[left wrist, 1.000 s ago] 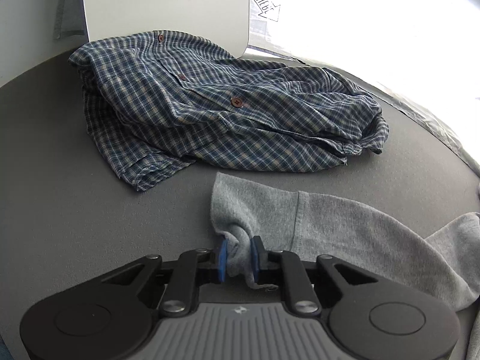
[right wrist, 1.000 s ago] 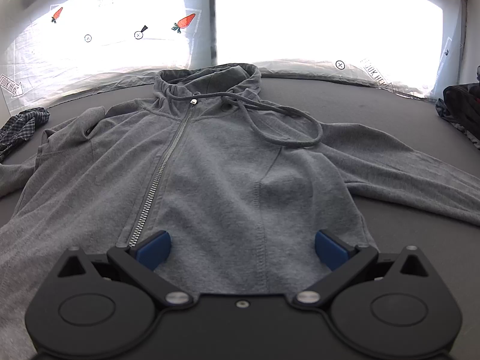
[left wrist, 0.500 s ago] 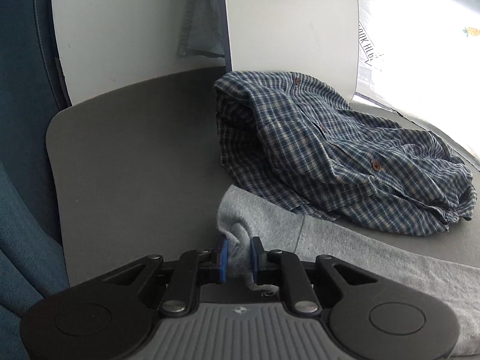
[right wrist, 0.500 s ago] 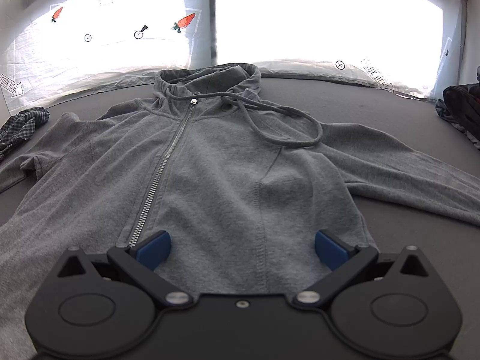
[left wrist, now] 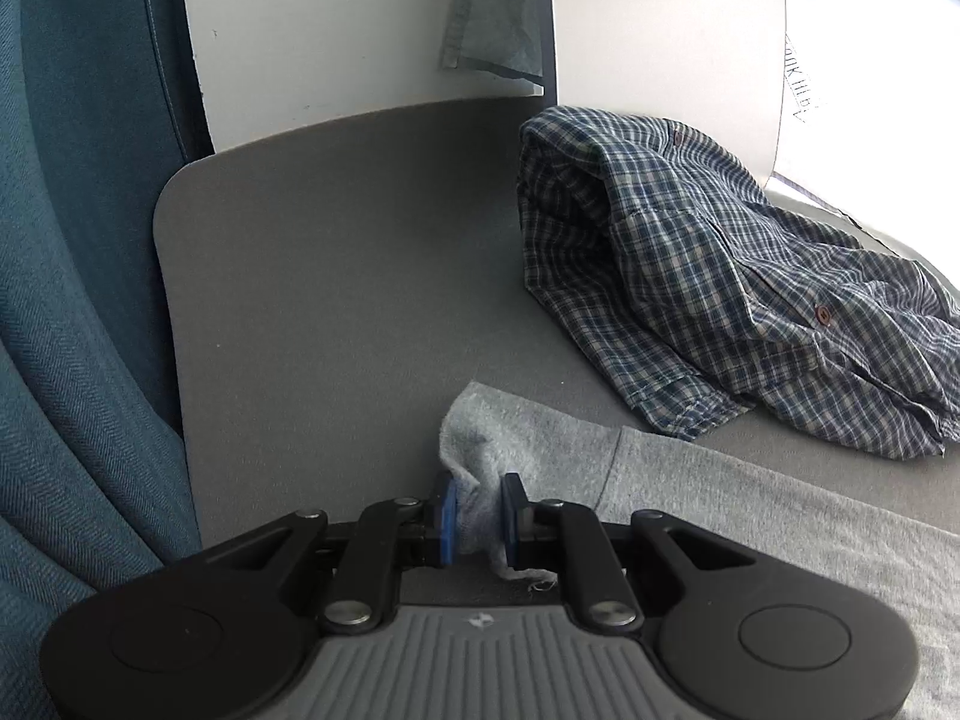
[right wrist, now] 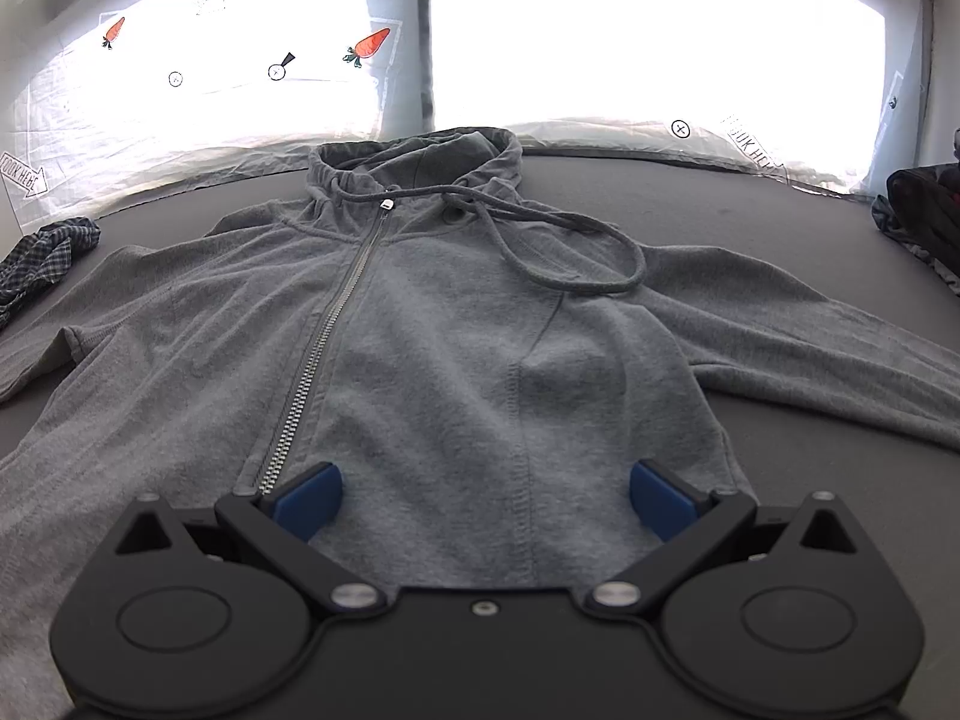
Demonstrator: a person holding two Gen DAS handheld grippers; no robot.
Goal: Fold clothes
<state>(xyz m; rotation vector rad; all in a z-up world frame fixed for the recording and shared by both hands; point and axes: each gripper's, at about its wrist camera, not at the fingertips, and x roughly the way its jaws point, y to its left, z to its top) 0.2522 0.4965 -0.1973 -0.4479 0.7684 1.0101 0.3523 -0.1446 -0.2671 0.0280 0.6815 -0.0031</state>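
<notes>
Grey hoodie (right wrist: 456,360) cuff pinched inside left claw (left wrist: 480,513); sleeves cropped.

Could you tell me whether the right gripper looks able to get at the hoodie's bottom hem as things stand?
Probably yes: the right gripper is open, the hoodie lies flat directly beneath it, nothing between.

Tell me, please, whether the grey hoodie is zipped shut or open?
Zipped shut: the hoodie lies spread flat, and its zipper runs closed from hem to collar, the pull at the top.
</notes>
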